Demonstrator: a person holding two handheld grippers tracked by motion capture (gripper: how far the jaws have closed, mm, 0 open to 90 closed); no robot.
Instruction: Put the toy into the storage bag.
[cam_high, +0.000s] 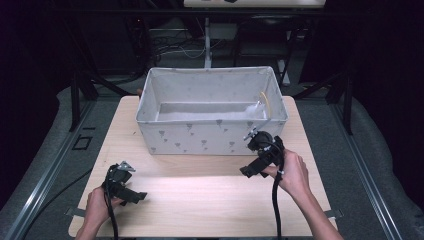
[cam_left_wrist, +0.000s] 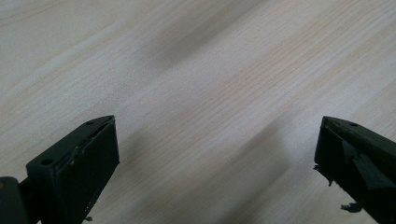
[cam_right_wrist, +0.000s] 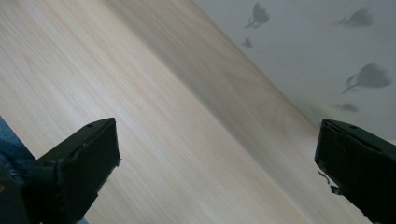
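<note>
High view: both released, empty, left gripper (cam_high: 123, 181) and right gripper (cam_high: 260, 152) flank bare table (cam_high: 200, 185) before bin (cam_high: 210, 135).

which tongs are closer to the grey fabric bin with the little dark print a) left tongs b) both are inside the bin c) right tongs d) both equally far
c: in the high view the right tongs sit just at the front wall of the grey printed fabric bin, while the left tongs hang over bare light wooden table farther back.
</note>
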